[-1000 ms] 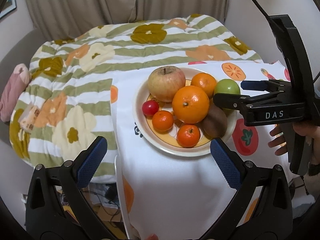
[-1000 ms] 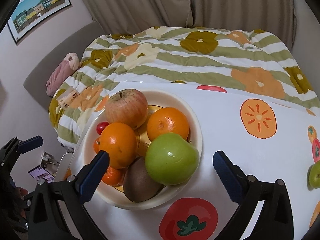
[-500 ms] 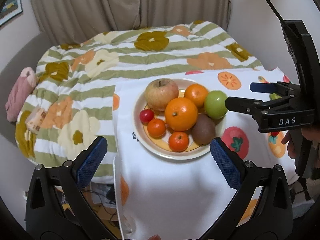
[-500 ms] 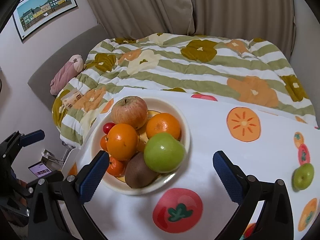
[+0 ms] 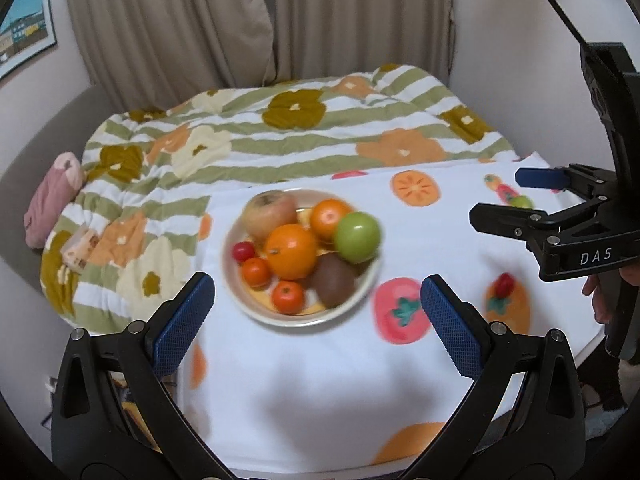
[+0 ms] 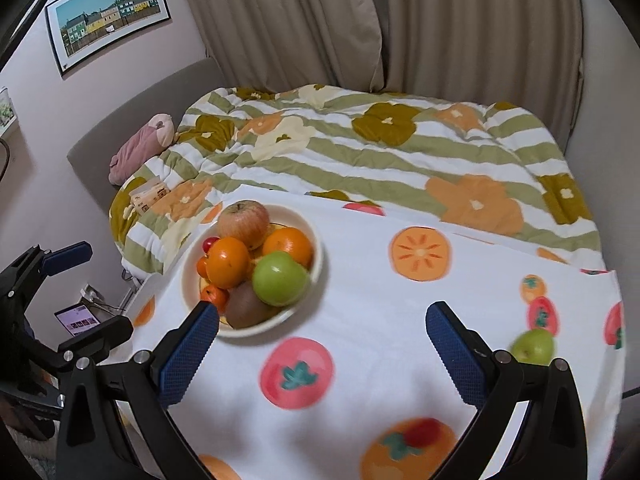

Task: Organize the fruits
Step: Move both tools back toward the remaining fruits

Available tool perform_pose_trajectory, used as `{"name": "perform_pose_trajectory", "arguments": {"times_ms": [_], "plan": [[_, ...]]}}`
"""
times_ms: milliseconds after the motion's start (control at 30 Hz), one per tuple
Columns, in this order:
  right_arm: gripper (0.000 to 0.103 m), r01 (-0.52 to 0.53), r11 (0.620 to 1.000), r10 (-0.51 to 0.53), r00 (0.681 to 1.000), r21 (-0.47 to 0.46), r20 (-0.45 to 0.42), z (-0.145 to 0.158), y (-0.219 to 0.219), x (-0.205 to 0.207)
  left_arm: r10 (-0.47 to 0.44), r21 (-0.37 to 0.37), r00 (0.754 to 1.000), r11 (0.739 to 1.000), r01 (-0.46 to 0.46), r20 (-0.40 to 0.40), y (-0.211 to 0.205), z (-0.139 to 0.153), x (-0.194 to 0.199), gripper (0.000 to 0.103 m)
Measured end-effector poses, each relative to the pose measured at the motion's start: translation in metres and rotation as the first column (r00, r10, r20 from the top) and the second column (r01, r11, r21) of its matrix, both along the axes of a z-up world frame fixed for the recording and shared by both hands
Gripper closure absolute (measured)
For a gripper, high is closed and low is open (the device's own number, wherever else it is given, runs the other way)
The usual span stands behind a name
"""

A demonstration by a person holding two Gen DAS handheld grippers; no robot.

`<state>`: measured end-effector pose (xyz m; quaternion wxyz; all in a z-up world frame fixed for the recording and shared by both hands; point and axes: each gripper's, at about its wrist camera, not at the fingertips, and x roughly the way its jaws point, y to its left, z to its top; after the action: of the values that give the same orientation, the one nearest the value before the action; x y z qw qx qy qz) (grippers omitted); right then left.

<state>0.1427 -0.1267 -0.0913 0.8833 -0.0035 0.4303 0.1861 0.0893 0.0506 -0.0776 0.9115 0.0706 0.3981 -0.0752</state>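
Both tools pulled back from the bowl (image 6: 318,254).
My left tool (image 5: 316,316) and right tool (image 6: 322,350) hang spread, empty; green apple (image 6: 280,278) sits in the bowl, a smaller green fruit (image 6: 534,346) waits on the desk (image 6: 380,320).

A cream bowl (image 5: 236,276) holds heaped apples, oranges, a kiwi and tomatoes; right of the bowl, well apart, a green apple (image 6: 534,346) and a small red fruit (image 5: 504,283) lie loose.

Left gripper (image 5: 314,314): jaws spread wide, blue pads facing each other, nothing between them; held level, raised. Right gripper (image 6: 322,344): jaws likewise spread wide and empty; in the left wrist view it shows side-on at the right edge (image 5: 504,196), with the person's fingers (image 5: 600,300) curled behind its black handle.
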Motion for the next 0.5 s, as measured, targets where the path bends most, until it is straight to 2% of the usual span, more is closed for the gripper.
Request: {"name": "perform_pose_trajectory", "arguments": {"times_ms": [367,500], "plan": [[0.000,0.012,0.998,-0.013,1.000,-0.060,-0.010,-0.013,-0.089,-0.024,-0.035,-0.056,0.999,0.998,0.035,0.009,-0.088,-0.017,-0.024,0.000],[0.000,0.019,0.998,-0.021,0.999,-0.062,-0.033,-0.022,-0.116,-0.026,-0.051,-0.044,0.999,0.998,0.050,-0.016,-0.117,-0.028,-0.027,0.000]]}}
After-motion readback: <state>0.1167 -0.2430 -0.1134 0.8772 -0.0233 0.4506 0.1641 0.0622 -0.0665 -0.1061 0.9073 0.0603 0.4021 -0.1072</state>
